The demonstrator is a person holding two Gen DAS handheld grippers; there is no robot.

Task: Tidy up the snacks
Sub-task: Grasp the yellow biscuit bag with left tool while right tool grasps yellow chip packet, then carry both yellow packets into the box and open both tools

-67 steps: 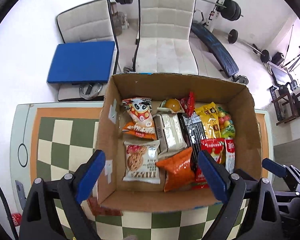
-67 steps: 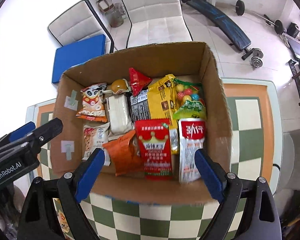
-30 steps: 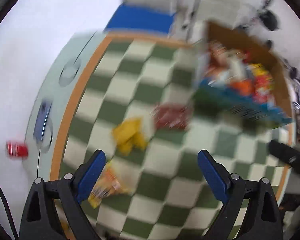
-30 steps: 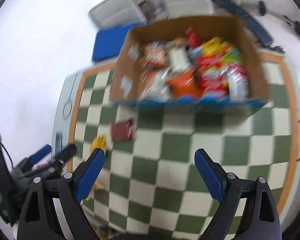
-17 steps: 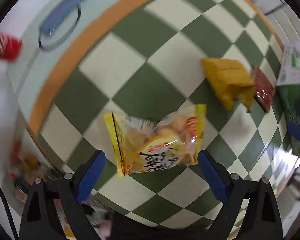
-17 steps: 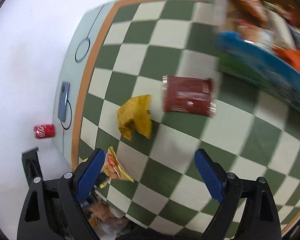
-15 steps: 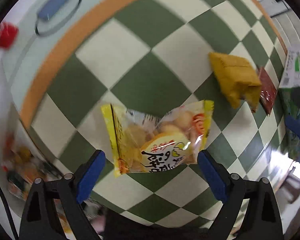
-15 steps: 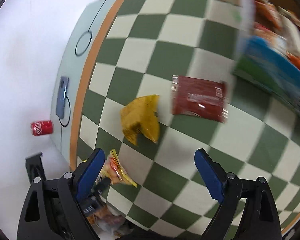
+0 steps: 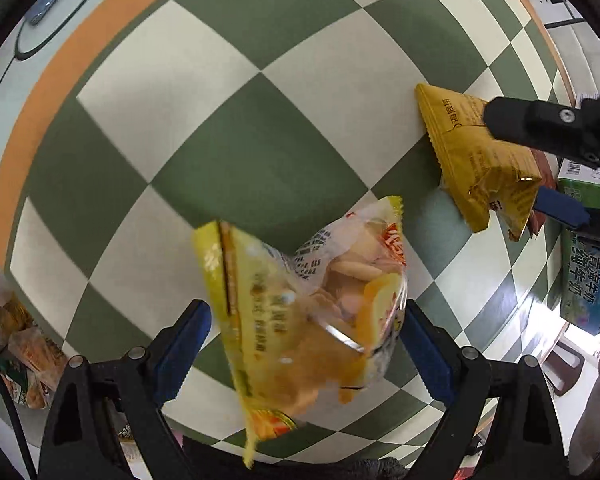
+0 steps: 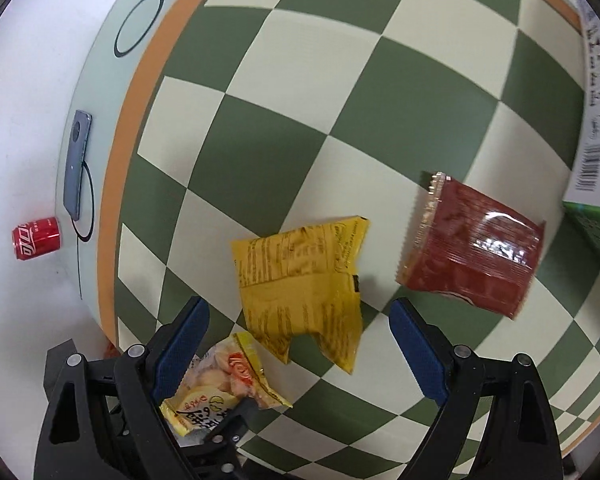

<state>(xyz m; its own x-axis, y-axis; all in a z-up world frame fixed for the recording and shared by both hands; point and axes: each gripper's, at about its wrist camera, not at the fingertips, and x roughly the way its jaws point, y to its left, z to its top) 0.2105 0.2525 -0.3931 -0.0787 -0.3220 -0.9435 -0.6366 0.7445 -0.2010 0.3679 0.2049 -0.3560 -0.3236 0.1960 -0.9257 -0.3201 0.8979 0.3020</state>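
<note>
My left gripper (image 9: 304,330) is open, its blue fingers either side of a clear-and-yellow snack bag (image 9: 312,304) on the checkered table (image 9: 236,128); I cannot tell if they touch it. The same bag shows in the right wrist view (image 10: 220,388). My right gripper (image 10: 298,334) is open just above a mustard-yellow packet (image 10: 304,284), which also shows in the left wrist view (image 9: 472,152). A dark red packet (image 10: 472,256) lies to its right.
The printed cardboard box wall (image 10: 596,128) stands at the right edge. A grey phone (image 10: 76,164) lies on the table's pale rim. A red cola can (image 10: 36,238) lies on the floor. More snack bags (image 9: 16,348) sit low at the left.
Both grippers have swung away from the snack box and dropped close to the table. The left now straddles the clear-and-yellow bag, the right hovers over the mustard packet.
</note>
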